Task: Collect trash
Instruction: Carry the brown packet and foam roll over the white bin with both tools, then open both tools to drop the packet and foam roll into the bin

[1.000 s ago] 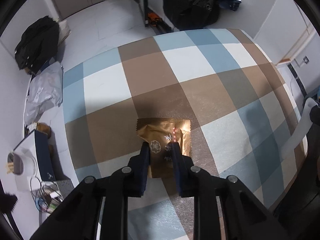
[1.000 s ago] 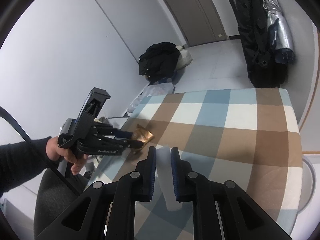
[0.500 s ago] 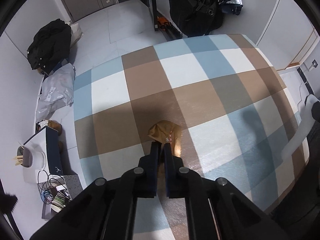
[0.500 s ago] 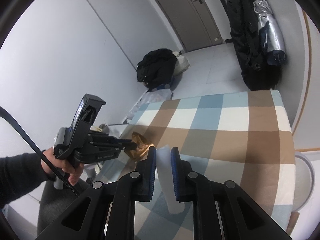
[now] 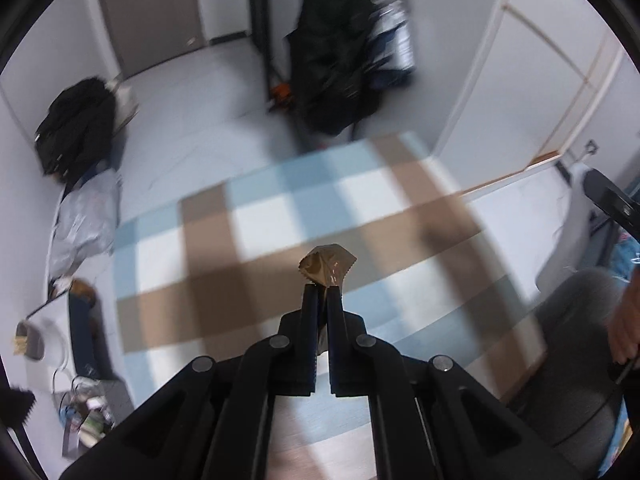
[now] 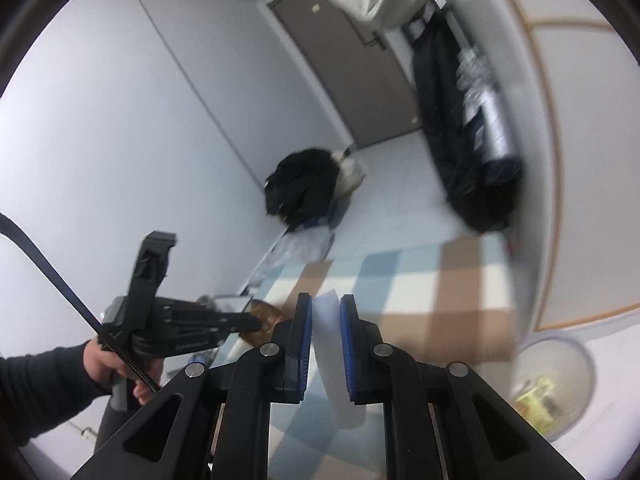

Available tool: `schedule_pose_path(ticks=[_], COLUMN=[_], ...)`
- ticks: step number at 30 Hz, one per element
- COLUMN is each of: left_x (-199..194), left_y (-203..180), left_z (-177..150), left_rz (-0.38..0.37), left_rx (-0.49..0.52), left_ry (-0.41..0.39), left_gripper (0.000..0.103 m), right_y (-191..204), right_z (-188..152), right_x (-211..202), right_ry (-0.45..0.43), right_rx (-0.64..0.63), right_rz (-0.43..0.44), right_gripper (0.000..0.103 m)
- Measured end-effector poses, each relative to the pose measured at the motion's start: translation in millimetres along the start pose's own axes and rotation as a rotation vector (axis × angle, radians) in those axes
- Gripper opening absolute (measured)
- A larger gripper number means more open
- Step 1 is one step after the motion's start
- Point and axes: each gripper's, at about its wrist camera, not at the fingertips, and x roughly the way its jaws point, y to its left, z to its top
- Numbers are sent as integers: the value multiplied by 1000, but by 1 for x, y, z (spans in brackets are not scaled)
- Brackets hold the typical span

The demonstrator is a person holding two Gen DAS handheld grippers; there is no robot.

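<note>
My left gripper point(image 5: 322, 289) is shut on a crumpled gold foil wrapper point(image 5: 329, 265) and holds it up above the checked tablecloth point(image 5: 280, 216). In the right wrist view the left gripper point(image 6: 256, 323) shows at the left with the gold wrapper point(image 6: 267, 314) at its tip. My right gripper point(image 6: 325, 300) is shut on a white translucent plastic piece point(image 6: 335, 344) that hangs down between the blue-padded fingers point(image 6: 305, 320). A round white bin point(image 6: 554, 392) with yellowish trash inside stands on the floor at the lower right.
A black coat point(image 5: 76, 128) and a grey plastic bag point(image 5: 86, 216) lie on the floor left of the table. Dark bags hang by the wall point(image 5: 332, 60). A white cup and boxes point(image 5: 44, 340) sit at the lower left. A chair point(image 5: 576, 360) stands at the right.
The left gripper closed on the gold wrapper and lifted it off the table, crumpling it. Both grippers rose and tilted upward; the right still holds the white plastic.
</note>
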Motion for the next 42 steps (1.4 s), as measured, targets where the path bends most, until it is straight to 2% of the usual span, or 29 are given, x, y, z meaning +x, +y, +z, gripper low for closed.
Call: schedule_pose_path(ticks=[4, 6, 11, 14, 18, 20, 22, 25, 29, 32, 36, 37, 42], left_x=[-8, -9, 5, 24, 68, 93, 115, 144, 179, 199, 223, 225, 239], left_y=[-46, -69, -110, -128, -150, -160, -168, -179, -190, -193, -194, -205, -209], left_z=[25, 39, 67, 81, 91, 92, 93, 94, 94, 94, 93, 96, 97], left_rz=[-99, -177, -286, -321, -352, -330, -348, -321, -290, -278, -260, -250, -230], left_rx=[56, 63, 81, 84, 51, 38, 17, 13, 15, -3, -9, -6, -21], left_ry=[-51, -76, -89, -70, 20, 84, 137, 203, 277, 330, 383, 392, 442], left_gripper=[0, 0, 0, 0, 0, 0, 0, 0, 0, 0, 0, 1, 1], right_y=[-28, -43, -83, -109, -144, -165, -188, -217, -262, -293, -318, -321, -336], right_z=[27, 39, 56, 55, 46, 39, 30, 12, -16, -28, -45, -49, -68], right_x=[-43, -63, -98, -107, -107, -103, -97, -84, -58, -52, -16, -8, 23], right_ry=[-60, -85, -114, -109, -86, -73, -51, -16, 35, 14, 129, 156, 225], right_rx=[4, 11, 42, 83, 145, 178, 232, 300, 442, 531, 526, 512, 520], right_rz=[-62, -95, -183, -212, -230, -250, -246, -236, -137, -113, -111, -113, -106], right_gripper=[13, 13, 13, 13, 13, 13, 13, 13, 13, 13, 13, 13, 13])
